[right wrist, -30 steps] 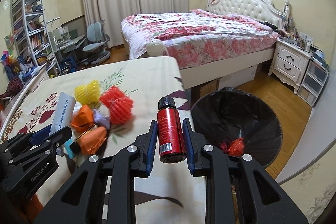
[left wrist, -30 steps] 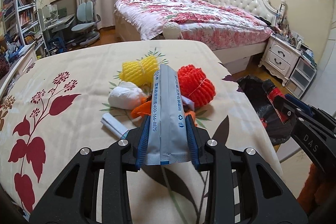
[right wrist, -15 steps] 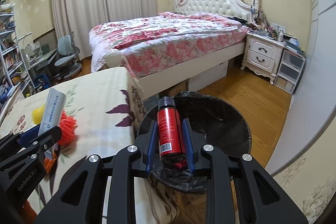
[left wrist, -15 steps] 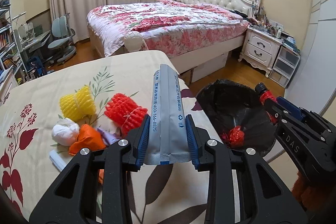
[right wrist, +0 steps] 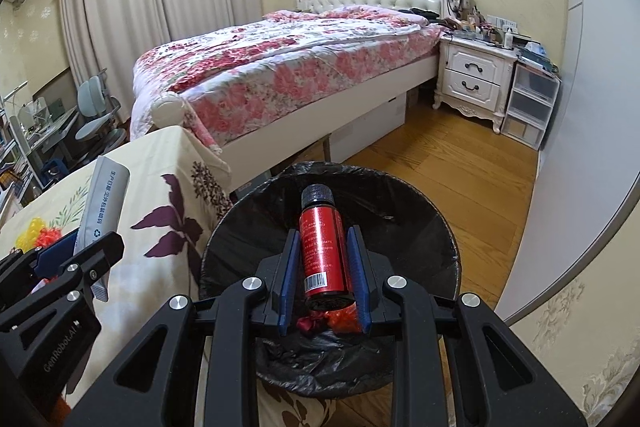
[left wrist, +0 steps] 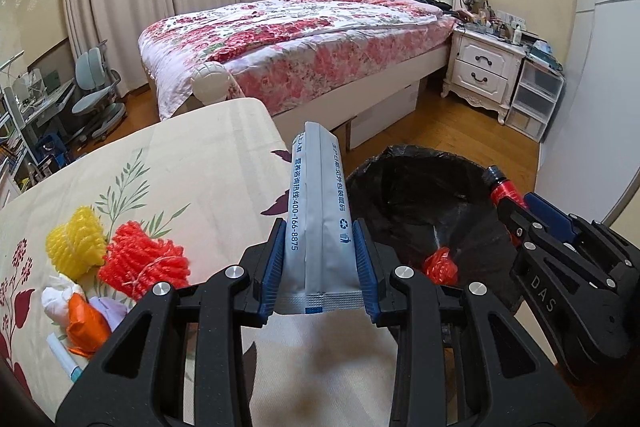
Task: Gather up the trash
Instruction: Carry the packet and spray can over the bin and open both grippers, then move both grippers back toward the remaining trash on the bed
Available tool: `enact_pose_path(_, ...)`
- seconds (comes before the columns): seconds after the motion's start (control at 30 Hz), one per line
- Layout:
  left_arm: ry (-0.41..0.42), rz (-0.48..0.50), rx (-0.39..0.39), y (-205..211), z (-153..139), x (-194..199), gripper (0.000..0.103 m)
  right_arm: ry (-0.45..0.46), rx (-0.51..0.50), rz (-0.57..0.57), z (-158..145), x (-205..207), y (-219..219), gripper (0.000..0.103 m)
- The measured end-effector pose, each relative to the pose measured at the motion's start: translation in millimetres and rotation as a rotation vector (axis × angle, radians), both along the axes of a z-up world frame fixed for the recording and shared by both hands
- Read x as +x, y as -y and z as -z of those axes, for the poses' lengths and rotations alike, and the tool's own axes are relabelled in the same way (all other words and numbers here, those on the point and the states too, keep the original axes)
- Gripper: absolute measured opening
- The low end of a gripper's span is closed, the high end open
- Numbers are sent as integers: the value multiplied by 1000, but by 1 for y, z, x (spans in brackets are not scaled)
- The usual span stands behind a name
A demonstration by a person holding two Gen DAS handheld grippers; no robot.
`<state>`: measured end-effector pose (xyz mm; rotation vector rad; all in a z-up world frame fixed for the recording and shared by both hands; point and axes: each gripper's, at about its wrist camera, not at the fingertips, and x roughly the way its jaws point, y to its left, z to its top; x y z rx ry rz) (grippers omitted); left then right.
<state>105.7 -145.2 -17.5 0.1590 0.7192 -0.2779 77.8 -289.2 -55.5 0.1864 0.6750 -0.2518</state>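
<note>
My left gripper [left wrist: 319, 233] is shut on a long grey foil packet [left wrist: 318, 223] with blue print, held over the table's right edge beside the bin [left wrist: 416, 195]. My right gripper [right wrist: 322, 239] is shut on a small red bottle [right wrist: 322, 251] with a black cap, hanging directly above the black-lined bin [right wrist: 400, 223]. A red wad [left wrist: 440, 267] lies inside the bin. In the left wrist view the right gripper [left wrist: 516, 203] shows at the right with the red bottle [left wrist: 506, 189]. The left gripper [right wrist: 86, 247] with its packet [right wrist: 102, 203] shows at the left of the right wrist view.
On the floral tablecloth [left wrist: 180, 167] lie a yellow foam net [left wrist: 74, 245], a red foam net [left wrist: 144, 263], a white wad [left wrist: 56, 301], an orange wrapper [left wrist: 86, 325] and a small tube [left wrist: 62, 353]. Behind are a bed [left wrist: 300, 35], a nightstand [left wrist: 484, 67] and wooden floor [right wrist: 460, 163].
Both grippers have swung right from over the trash pile toward the bin. The right one now hangs over the bin's opening; the left one has reached the table's right edge.
</note>
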Motion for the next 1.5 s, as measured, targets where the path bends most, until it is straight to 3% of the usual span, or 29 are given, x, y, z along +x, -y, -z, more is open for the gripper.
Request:
enact_pose_path(0.6, -59, 24, 52, 35, 27, 32, 33, -35, 13, 62, 21, 24, 26, 25)
enact_pose_path(0.67, -67, 22, 46, 34, 27, 34, 36, -39, 11, 65, 23, 24, 26, 25)
enact_pose_path(0.73, -68, 21, 39, 33, 26, 37, 54, -44, 9, 63, 24, 25, 26, 26)
enact_pose_path(0.8, -65, 20, 32, 32, 25, 38, 58, -42, 5, 69, 24, 26, 26, 27)
enact_pose_path(1.03, -54, 1, 16, 27, 21, 35, 80, -31, -25, 88, 22, 22, 25, 43)
enact_pose_path(1.5, -29, -50, 8, 8, 8, 26, 85, -14, -60, 107, 9, 8, 19, 65)
